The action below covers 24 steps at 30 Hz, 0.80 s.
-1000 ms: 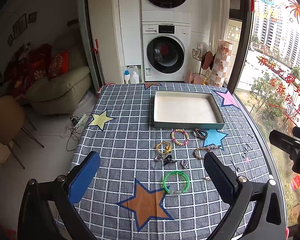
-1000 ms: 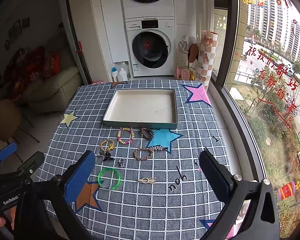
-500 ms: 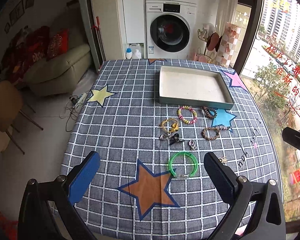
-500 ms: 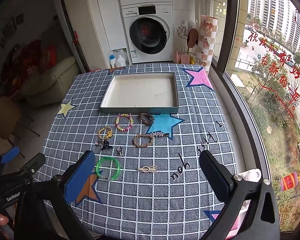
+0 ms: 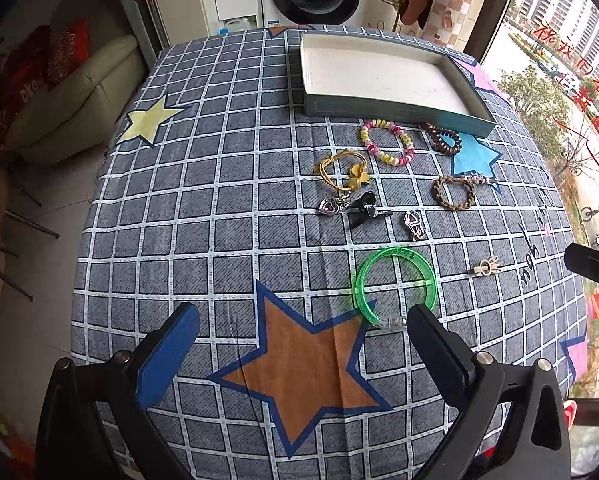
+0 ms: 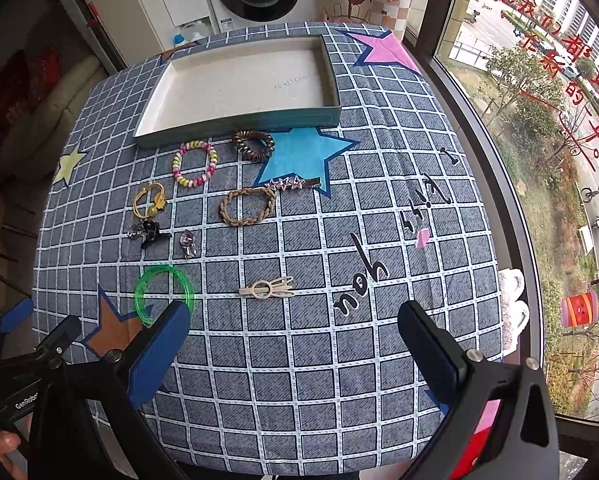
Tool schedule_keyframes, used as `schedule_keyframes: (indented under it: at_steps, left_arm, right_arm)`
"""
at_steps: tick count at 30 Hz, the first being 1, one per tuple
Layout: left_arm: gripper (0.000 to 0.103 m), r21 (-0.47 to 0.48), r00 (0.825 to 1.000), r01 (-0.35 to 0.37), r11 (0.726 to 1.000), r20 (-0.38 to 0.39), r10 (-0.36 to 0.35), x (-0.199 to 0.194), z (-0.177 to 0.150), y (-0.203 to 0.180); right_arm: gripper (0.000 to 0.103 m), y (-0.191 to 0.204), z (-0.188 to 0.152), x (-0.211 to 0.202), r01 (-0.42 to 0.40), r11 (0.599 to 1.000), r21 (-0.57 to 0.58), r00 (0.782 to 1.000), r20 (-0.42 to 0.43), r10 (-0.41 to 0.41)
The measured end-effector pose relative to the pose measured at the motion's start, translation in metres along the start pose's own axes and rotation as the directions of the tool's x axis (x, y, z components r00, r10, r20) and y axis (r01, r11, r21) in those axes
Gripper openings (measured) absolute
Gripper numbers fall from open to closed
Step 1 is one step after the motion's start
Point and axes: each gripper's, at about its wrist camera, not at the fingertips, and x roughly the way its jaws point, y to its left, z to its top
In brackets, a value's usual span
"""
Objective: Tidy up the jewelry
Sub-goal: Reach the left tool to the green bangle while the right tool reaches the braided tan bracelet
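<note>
Two claws: both spread wide, nothing between the fingers, both above the near part of the desk [image 5: 219, 216].
Left claw [image 5: 299, 344]: over the orange star print; its right finger tip sits just beside the clear clasp of the green bangle [image 5: 395, 284], which lies flat just ahead and to the right of the gap.
Right claw [image 6: 295, 332]: over bare checked cloth; the cream hair clip [image 6: 267, 290] lies ahead of the gap, nearer the blue-padded left finger; that finger's tip overlaps the near edge of the green bangle [image 6: 163, 292] in this view.
Tray [image 5: 383, 110]: shallow, teal walls, pale lining, at the far side of the desk, nothing in it.
Jewelry beside tray: pink-and-yellow bead bracelet [image 5: 387, 142] and brown coil hair tie [image 5: 445, 140] just in front of the near wall.
Middle row: yellow flower hair tie [image 5: 345, 172], braided tan bracelet [image 5: 453, 192] touching a star-studded hair pin [image 6: 293, 183].
Nearer row: heart pendant [image 5: 327, 206], black bow clip [image 5: 363, 208], second small pendant [image 5: 413, 224].
Left view only: tip of the right claw at the right edge, well apart from the jewelry.
Right view only: left claw body and a fingertip of the person's hand [image 6: 3, 440] at lower left; "kiss you" lettering on the cloth.
</note>
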Motion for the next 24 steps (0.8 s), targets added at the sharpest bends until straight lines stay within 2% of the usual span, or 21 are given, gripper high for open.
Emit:
schedule_keyframes:
  at_steps: [3,7,14,15,17,19,23,24]
  left_arm:
    - [0.103,0.005,0.999,0.023,1.000,-0.025,-0.022,0.019,0.004,-0.003]
    - [0.103,0.035,0.999,0.033,0.999,-0.026,-0.032,0.037,0.008,-0.010]
    - [0.101,0.061,0.998,0.045,0.997,-0.035,-0.042,0.066,0.011,-0.021]
    - [0.095,0.066,0.999,0.042,0.997,-0.034,-0.040,0.068,0.011,-0.023]
    - [0.092,0.075,0.998,0.038,0.996,-0.042,-0.035,0.074,0.011,-0.026]
    - [0.091,0.071,0.998,0.043,0.997,-0.045,-0.040,0.077,0.012,-0.028]
    - [0.091,0.079,0.999,0.029,0.996,-0.045,-0.025,0.083,0.013,-0.032]
    - [0.085,0.079,0.999,0.028,0.996,-0.048,-0.024,0.084,0.012,-0.033]
  right_arm:
    - [0.103,0.003,-0.001,0.021,-0.001,1.000,-0.002,0.999,-0.032,0.001]
    - [0.103,0.005,0.007,0.041,-0.010,1.000,0.012,0.999,-0.034,0.010]
    - [0.103,0.005,0.043,0.079,-0.032,0.999,0.036,0.999,-0.026,0.033]
    - [0.103,0.005,0.049,0.086,-0.036,0.999,0.039,0.999,-0.029,0.038]
    - [0.102,0.005,0.058,0.101,-0.036,0.998,0.045,0.998,-0.040,0.038]
    - [0.098,0.005,0.064,0.114,-0.028,0.998,0.050,0.998,-0.055,0.031]
    - [0.080,0.011,0.073,0.132,-0.027,0.999,0.044,0.997,-0.075,0.030]
    - [0.074,0.015,0.074,0.136,-0.022,0.999,0.031,0.997,-0.078,0.025]
